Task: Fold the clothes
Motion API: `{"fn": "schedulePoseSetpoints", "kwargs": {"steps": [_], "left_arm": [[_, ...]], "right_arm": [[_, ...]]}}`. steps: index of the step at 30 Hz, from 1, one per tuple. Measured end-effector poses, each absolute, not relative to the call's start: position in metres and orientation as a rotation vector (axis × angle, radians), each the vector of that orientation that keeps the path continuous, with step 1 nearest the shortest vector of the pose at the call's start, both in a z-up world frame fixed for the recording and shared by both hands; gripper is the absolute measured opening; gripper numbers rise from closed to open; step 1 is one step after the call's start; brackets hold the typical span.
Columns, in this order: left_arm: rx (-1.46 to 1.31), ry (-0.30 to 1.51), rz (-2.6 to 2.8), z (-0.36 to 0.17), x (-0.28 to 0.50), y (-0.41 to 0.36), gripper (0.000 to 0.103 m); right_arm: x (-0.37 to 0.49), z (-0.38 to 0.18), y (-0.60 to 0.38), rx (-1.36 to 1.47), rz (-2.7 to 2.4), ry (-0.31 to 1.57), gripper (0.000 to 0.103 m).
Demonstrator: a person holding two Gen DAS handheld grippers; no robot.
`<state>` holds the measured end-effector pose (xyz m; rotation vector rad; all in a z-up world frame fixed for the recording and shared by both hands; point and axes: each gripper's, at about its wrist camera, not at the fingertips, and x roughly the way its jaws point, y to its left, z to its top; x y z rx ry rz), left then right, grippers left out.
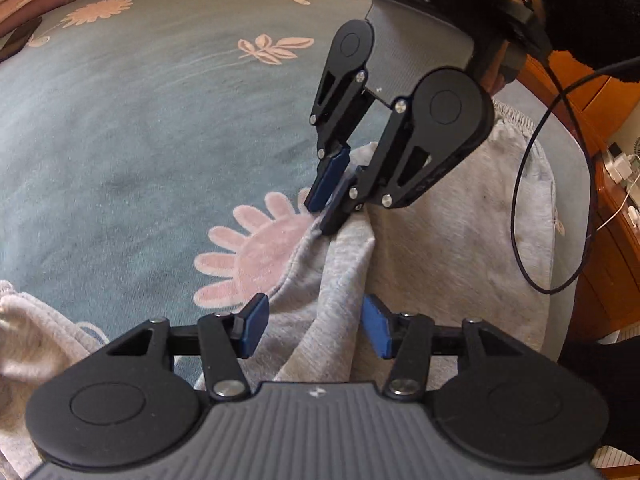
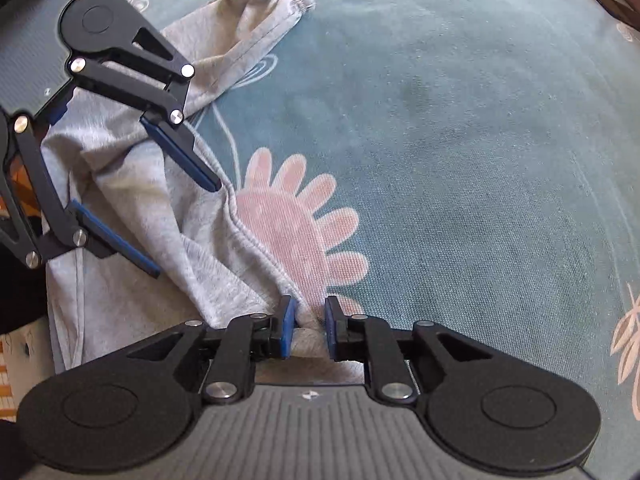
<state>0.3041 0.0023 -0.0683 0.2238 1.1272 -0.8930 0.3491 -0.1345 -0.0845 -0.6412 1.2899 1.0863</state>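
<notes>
Two grippers at one hem | left wrist view: left gripper [image 1: 316,328] half open, straddling grey fleece sweatpants [image 1: 460,240] without pinching, ready to take over | right wrist view: right gripper [image 2: 308,328] narrowly parted around a bunched hem fold, on the teal flowered bedspread [image 2: 460,140] near its wooden edge.

Home bedroom: bed with teal floral bedspread [image 1: 140,140], wooden furniture [image 1: 612,240] beside it, chargers plugged in [image 1: 618,164].
</notes>
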Motion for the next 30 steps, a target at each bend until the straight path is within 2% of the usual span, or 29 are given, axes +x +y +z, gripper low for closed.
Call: {"fn": "schedulePoseSetpoints", "kwargs": {"steps": [3,4,5,8,11,13,14,15,16,19,20,22,26,28,30], "left_arm": [[0.185,1.153,-0.864,-0.071,0.3,0.015,0.052],[0.181,1.155,-0.854,-0.072,0.301,0.018,0.052],[0.177,1.157,-0.845,-0.071,0.302,0.02,0.052],[0.167,1.164,-0.813,-0.071,0.307,0.025,0.052],[0.129,1.164,-0.809,-0.069,0.312,0.032,0.052],[0.073,1.155,-0.864,-0.064,0.311,0.035,0.052],[0.057,1.163,-0.891,-0.065,0.311,0.035,0.056],[0.051,1.18,-0.91,-0.067,0.311,0.032,0.056],[0.047,1.204,-0.92,-0.07,0.312,0.03,0.056],[0.05,1.336,-0.895,-0.092,0.318,0.024,0.059],[0.04,1.333,-0.864,-0.094,0.319,0.026,0.053],[0.014,1.281,-0.776,-0.087,0.322,0.034,0.054],[-0.029,1.183,-0.735,-0.067,0.329,0.044,0.052],[-0.147,1.198,-0.818,-0.065,0.338,0.042,0.059],[-0.203,1.225,-0.89,-0.069,0.346,0.029,0.06]], "right_arm": [[0.336,-0.082,-0.127,-0.713,1.134,1.266,0.018],[0.331,-0.081,-0.125,-0.748,1.131,1.236,0.008],[0.327,-0.081,-0.121,-0.798,1.107,1.193,0.004],[0.328,-0.083,-0.116,-0.888,0.968,1.098,0.0],[0.351,-0.079,-0.123,-0.778,0.851,1.136,0.0],[0.358,-0.065,-0.127,-0.638,0.902,1.153,0.006],[0.358,-0.058,-0.126,-0.583,0.94,1.153,0.01],[0.355,-0.055,-0.123,-0.562,0.989,1.161,0.026],[0.352,-0.052,-0.118,-0.553,1.036,1.166,0.036],[0.34,-0.065,-0.102,-0.638,1.105,1.189,0.037],[0.337,-0.072,-0.096,-0.68,1.1,1.197,0.037],[0.341,-0.081,-0.092,-0.72,0.999,1.163,0.039],[0.364,-0.053,-0.121,-0.558,0.745,1.099,0.039],[0.375,-0.037,-0.145,-0.449,0.66,1.094,0.04],[0.381,-0.027,-0.172,-0.348,0.584,1.105,0.043]]}}
